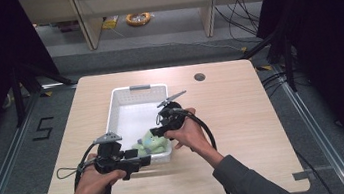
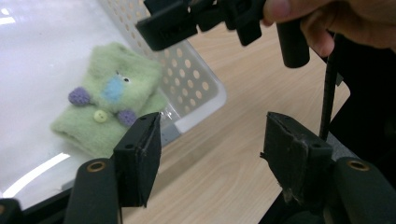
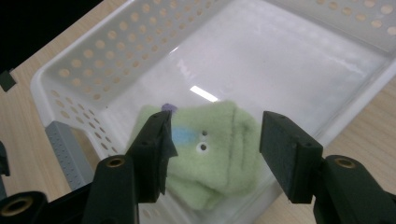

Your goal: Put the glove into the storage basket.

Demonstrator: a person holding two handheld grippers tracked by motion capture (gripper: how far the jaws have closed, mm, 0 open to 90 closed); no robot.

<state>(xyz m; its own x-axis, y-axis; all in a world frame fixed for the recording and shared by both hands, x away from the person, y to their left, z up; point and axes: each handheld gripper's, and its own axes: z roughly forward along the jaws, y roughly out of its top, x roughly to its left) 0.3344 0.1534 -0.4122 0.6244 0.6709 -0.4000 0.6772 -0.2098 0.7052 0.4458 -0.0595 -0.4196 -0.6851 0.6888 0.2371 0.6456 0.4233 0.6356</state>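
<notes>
Right gripper view — open right gripper [image 3: 212,156] hangs just above the green toy [image 3: 215,154] in the basket [image 3: 84,70], nearer than the open left gripper [image 1: 140,161].

Fuzzy green cloth [image 3: 219,154]; glossy perforated plastic basket [image 3: 116,51]

A small fuzzy pale-green knitted garment [image 3: 212,154] lies folded and flat on the floor of a white perforated plastic basket [image 1: 119,100], in the corner nearest the person. Its face carries a light-blue patch, two purple pom-poms, a yellow-green button and small dark eyes. Nothing touches it.
</notes>
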